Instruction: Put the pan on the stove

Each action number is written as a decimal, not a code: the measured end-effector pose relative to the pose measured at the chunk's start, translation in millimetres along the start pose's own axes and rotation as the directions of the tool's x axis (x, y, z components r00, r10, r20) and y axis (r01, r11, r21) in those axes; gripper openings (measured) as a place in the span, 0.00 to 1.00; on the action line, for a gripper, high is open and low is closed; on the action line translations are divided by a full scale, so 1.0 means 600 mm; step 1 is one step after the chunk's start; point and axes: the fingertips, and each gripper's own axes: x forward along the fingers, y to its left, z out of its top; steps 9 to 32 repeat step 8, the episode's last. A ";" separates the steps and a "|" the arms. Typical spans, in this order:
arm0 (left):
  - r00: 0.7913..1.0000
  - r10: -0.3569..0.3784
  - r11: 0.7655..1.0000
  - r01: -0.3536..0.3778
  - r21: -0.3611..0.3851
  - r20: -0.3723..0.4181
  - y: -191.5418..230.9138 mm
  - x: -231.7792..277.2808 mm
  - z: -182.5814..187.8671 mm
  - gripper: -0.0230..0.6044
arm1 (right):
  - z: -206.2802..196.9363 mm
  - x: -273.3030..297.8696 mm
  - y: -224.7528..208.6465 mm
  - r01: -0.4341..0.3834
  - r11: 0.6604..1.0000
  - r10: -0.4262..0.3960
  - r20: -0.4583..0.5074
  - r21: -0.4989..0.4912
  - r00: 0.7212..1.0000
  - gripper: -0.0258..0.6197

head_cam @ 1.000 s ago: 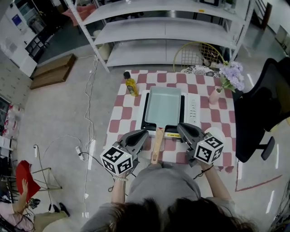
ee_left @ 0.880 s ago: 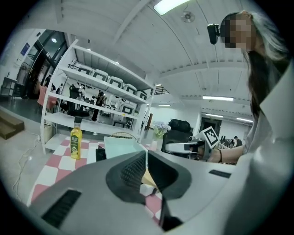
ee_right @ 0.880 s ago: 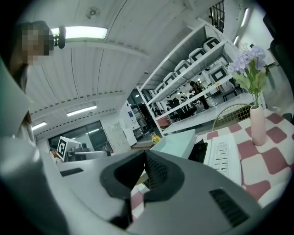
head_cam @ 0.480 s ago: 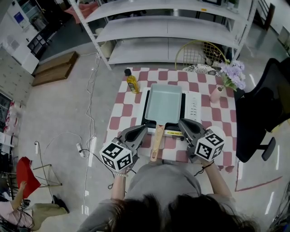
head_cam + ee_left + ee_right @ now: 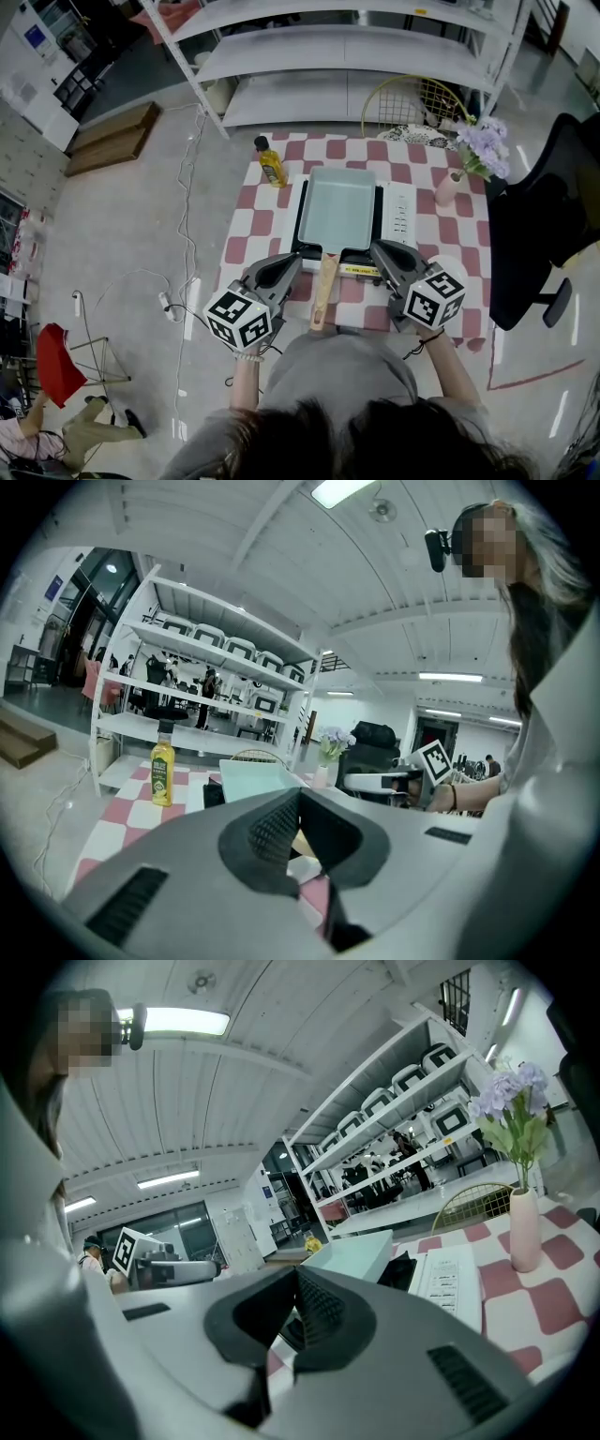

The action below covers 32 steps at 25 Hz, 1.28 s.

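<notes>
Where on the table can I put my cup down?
The checkered cloth left of the stove, in front of the oil bottle, is bare. So is the strip right of the stove, in front of the vase. The middle is crowded: the pan fills the stove.

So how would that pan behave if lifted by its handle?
Probably rigid: the pan is a boxy rectangular tray. Likely nose-heavy, since its long wooden handle sits at one end. It looks empty, so nothing should spill.
</notes>
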 end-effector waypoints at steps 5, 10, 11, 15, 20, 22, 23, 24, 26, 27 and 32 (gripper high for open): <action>1.000 0.006 1.000 -0.006 -0.004 0.000 0.004 0.001 -0.004 0.08 | 0.000 0.000 -0.004 0.007 1.000 -0.007 0.005 -0.007 1.000 0.08; 1.000 0.012 1.000 -0.012 -0.008 0.000 0.007 0.001 -0.006 0.08 | -0.001 0.001 -0.006 0.007 1.000 -0.007 0.005 -0.012 1.000 0.08; 1.000 0.012 1.000 -0.012 -0.008 0.000 0.007 0.001 -0.006 0.08 | -0.001 0.001 -0.006 0.007 1.000 -0.007 0.005 -0.012 1.000 0.08; 1.000 0.012 1.000 -0.012 -0.008 0.000 0.007 0.001 -0.006 0.08 | -0.001 0.001 -0.006 0.007 1.000 -0.007 0.005 -0.012 1.000 0.08; 1.000 0.012 1.000 -0.012 -0.008 0.000 0.007 0.001 -0.006 0.08 | -0.001 0.001 -0.006 0.007 1.000 -0.007 0.005 -0.012 1.000 0.08; 1.000 0.012 1.000 -0.012 -0.008 0.000 0.007 0.001 -0.006 0.08 | -0.001 0.001 -0.006 0.007 1.000 -0.007 0.005 -0.012 1.000 0.08; 1.000 0.012 1.000 -0.012 -0.008 0.000 0.007 0.001 -0.006 0.08 | -0.001 0.001 -0.006 0.007 1.000 -0.007 0.005 -0.012 1.000 0.08; 1.000 0.012 1.000 -0.012 -0.008 0.000 0.007 0.001 -0.006 0.08 | -0.001 0.001 -0.006 0.007 1.000 -0.007 0.005 -0.012 1.000 0.08; 1.000 0.012 1.000 -0.012 -0.008 0.000 0.007 0.001 -0.006 0.08 | -0.001 0.001 -0.006 0.007 1.000 -0.007 0.005 -0.012 1.000 0.08; 1.000 0.012 1.000 -0.012 -0.008 0.000 0.007 0.001 -0.006 0.08 | -0.001 0.001 -0.006 0.007 1.000 -0.007 0.005 -0.012 1.000 0.08; 1.000 0.012 1.000 -0.012 -0.008 0.000 0.007 0.001 -0.006 0.08 | -0.001 0.001 -0.006 0.007 1.000 -0.007 0.005 -0.012 1.000 0.08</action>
